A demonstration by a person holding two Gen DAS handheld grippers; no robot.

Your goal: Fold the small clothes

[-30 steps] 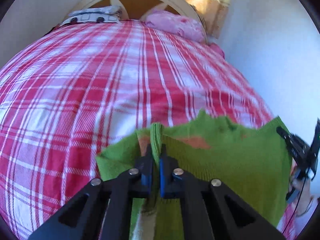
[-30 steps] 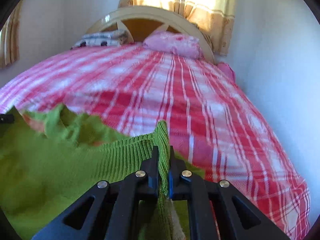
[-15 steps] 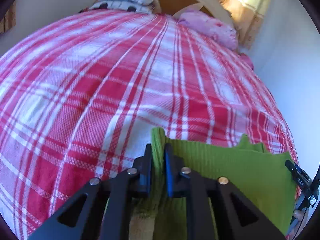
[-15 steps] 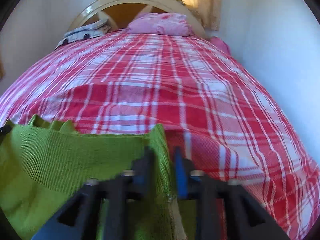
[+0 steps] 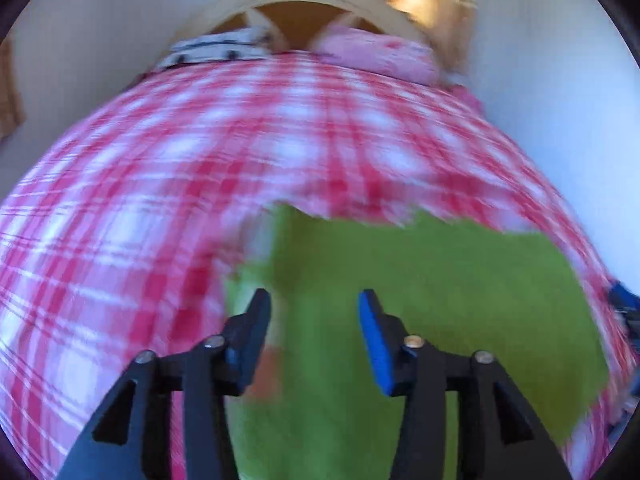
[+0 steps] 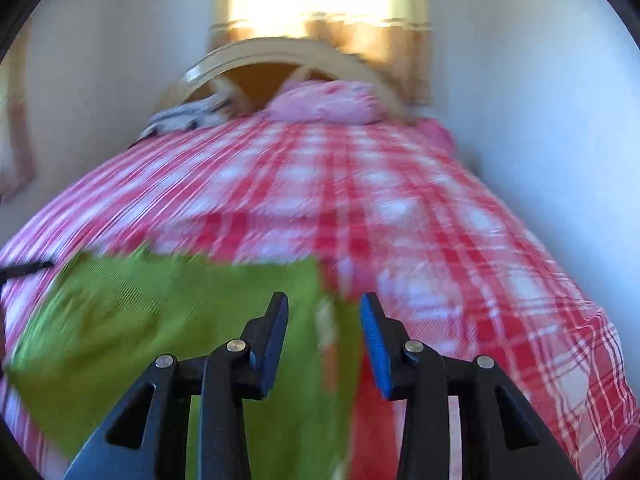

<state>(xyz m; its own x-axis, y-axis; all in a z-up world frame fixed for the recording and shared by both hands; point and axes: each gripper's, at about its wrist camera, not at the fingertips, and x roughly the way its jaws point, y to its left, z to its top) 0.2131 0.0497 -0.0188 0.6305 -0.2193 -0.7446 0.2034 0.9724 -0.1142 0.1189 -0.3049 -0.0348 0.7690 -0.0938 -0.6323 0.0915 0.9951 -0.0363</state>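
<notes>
A green knit garment [image 5: 432, 300] lies flat on the red and white plaid bedspread [image 5: 160, 184]. My left gripper [image 5: 314, 300] is open above its left part, holding nothing. In the right wrist view the garment [image 6: 160, 320] lies to the lower left, and my right gripper [image 6: 323, 304] is open over its right edge, holding nothing. Both views are blurred by motion. The other gripper shows as a dark shape at the far right of the left wrist view [image 5: 628, 312].
A pink pillow [image 6: 328, 102] and a folded patterned cloth [image 6: 188, 114] lie at the curved cream headboard [image 6: 280, 54]. A white wall [image 6: 540, 120] runs along the bed's right side. A lit curtained window [image 6: 312, 4] is behind the headboard.
Both grippers were shut on the garment's upper corners and have opened, letting it go. The garment now lies flat on the bed, and both cameras have pulled back and tilted up.
</notes>
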